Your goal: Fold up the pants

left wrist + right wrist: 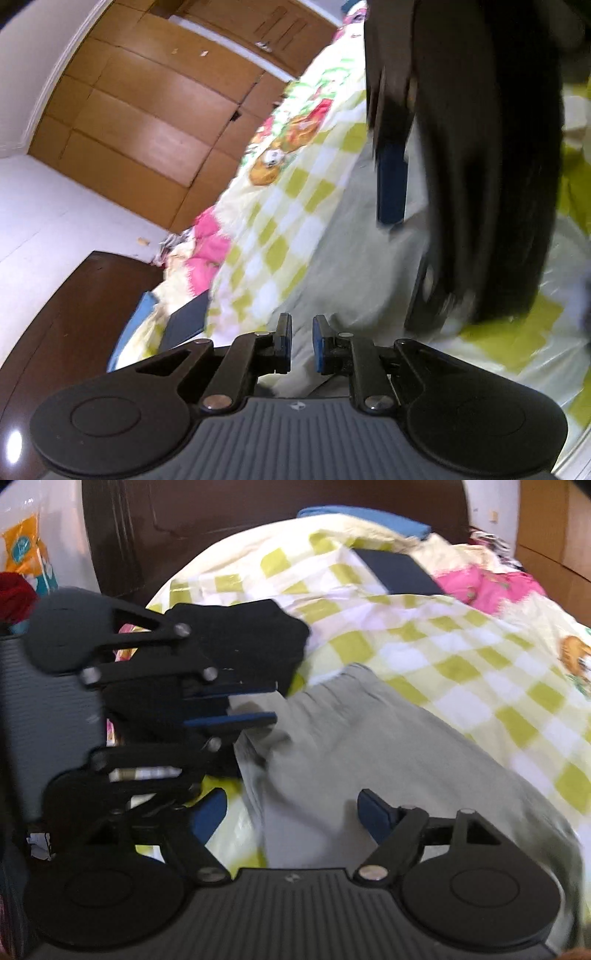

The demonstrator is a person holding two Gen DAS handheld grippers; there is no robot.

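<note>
Grey pants (369,746) between right gripper (295,819) fingers (373,812)

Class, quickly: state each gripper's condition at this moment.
Left gripper: narrow gap between the fingers, nothing held, over the grey pants.
Right gripper: open wide, empty.

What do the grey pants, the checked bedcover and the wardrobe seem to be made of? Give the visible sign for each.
Grey pants: probably soft matte knit, like jersey; it bunches at the gathered waistband.
Checked bedcover: likely thin woven cotton, matte, with a printed pattern and small creases.
Wardrobe: wood or wood-look laminate, semi-gloss; light reflects off its brown panels.
</note>
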